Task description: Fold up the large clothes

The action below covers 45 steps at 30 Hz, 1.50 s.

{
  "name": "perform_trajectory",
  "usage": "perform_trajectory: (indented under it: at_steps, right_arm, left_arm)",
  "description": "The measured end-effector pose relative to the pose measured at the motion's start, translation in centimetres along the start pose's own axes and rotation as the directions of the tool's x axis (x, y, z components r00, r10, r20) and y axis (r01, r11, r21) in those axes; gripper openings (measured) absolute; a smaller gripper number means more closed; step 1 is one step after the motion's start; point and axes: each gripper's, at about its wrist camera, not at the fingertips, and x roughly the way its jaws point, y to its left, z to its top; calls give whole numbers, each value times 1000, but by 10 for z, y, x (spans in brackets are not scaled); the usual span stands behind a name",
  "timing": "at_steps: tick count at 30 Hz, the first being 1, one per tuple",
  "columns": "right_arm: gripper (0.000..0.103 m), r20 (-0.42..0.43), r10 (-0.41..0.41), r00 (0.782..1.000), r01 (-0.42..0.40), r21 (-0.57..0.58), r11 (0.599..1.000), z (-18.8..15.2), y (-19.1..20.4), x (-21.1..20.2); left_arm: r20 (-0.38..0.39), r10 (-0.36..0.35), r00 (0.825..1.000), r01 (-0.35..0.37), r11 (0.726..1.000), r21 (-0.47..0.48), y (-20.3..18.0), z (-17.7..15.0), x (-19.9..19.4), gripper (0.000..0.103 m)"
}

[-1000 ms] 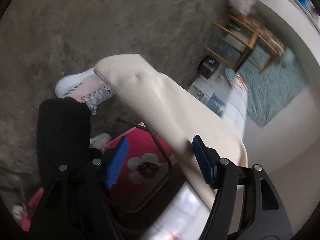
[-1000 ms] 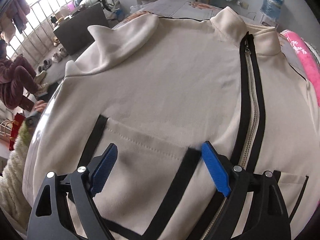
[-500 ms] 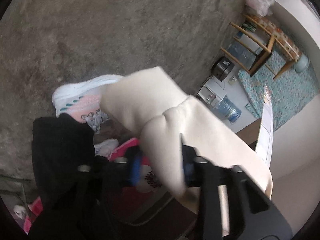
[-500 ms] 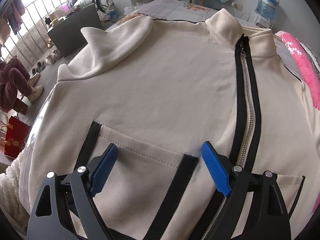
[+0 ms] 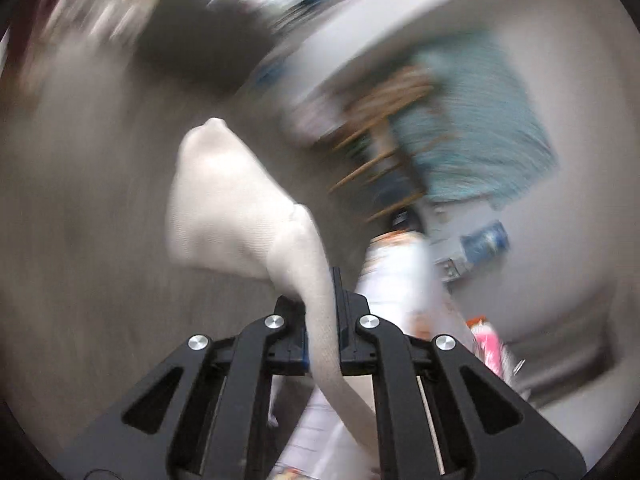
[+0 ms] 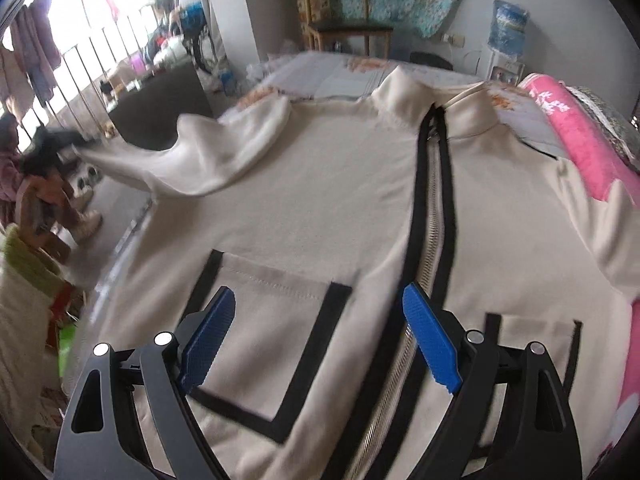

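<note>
Bedroom, mid-fold: the cream jacket (image 6: 320, 208) lies front-up on the bed (image 6: 332, 72), zip (image 6: 430, 240) running away from you toward the collar, so its long axis is hem-near, collar-far. Your left gripper (image 5: 320, 300) has just been closing and its fingers now pinch the sleeve (image 5: 236, 216) near the cuff end; cloth fills the gap w/ almost no daylight between. In the right wrist view that sleeve stretches off the jacket's left shoulder, out past the bed edge, lifted clear of the body. Your right gripper (image 6: 316, 332) hangs over the lower front, fingers spread wide, holding nothing, straddling the left pocket (image 6: 268, 320) just beside the zip. Key relation, as judged: the sleeve runs crosswise to the zip, so the fold likely brings it inward across the chest; left hand has it, right is nearer the hem and free to pin or smooth.
</note>
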Motion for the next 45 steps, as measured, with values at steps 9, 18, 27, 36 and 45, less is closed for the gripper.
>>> perform_trajectory:
  at_steps: [9, 18, 27, 36, 45]
  right_arm:
    - [84, 122, -41, 992, 30, 92, 995, -44, -46, -79]
    - [84, 80, -83, 993, 64, 211, 975, -85, -111, -108]
    - [84, 49, 68, 996, -79, 268, 960, -51, -160, -88]
    - [58, -157, 134, 978, -61, 402, 914, -21, -194, 14]
    - [7, -196, -32, 980, 81, 247, 966, -6, -175, 39]
  left_arm:
    - [-134, -251, 959, 282, 773, 568, -295, -104, -55, 8]
    - [-549, -103, 830, 493, 596, 634, -341, -289, 19, 55]
    - [-426, -16, 905, 324, 676, 662, -245, -273, -21, 64]
    - [-312, 229, 922, 67, 700, 711, -160, -267, -2, 54]
    - [-287, 317, 904, 11, 653, 758, -161, -276, 48, 51]
